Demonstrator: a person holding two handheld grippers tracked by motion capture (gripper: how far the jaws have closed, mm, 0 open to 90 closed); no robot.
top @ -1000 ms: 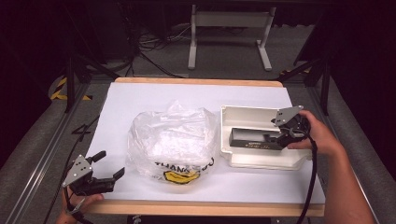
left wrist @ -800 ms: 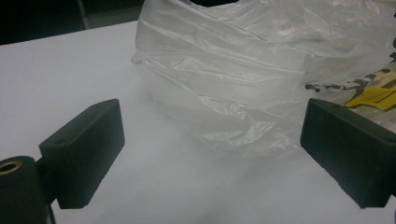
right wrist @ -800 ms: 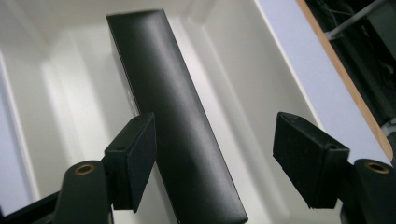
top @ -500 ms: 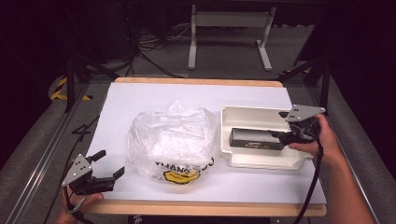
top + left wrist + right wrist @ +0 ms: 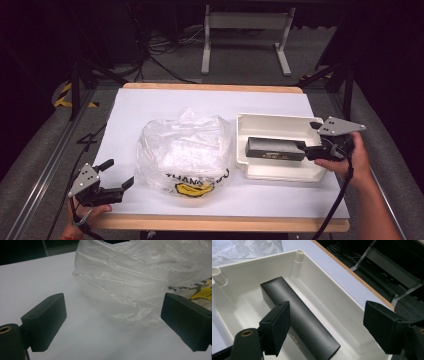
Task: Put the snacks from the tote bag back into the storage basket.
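1. right gripper (image 5: 314, 145): at the right end of the tray (image 5: 260, 121), jaws apart with nothing pressed between them; they have just been opening. the black box (image 5: 275, 148) is released and lies flat on the tray floor.
2. key relation: the box lies just left of the right gripper in the high view, its long axis running left to right, in line with the gripper's reach. its near end sits right at the jaw tips.
3. left gripper (image 5: 119, 178): near the front left corner of the table (image 5: 150, 105), jaws open and empty, pointing toward the bag (image 5: 185, 150), which lies close but untouched.
4. nearer hand: the right hand is by far the closer to the box; the bag sits between the left gripper and the tray.
5. view differences: the right gripper view shows the box (image 5: 297, 317) passing the left jaw and off centre in the gap, with the tray (image 5: 317, 267) walls clear of it. the left gripper view shows the bag (image 5: 140, 282), crumpled and translucent, resting on the table.
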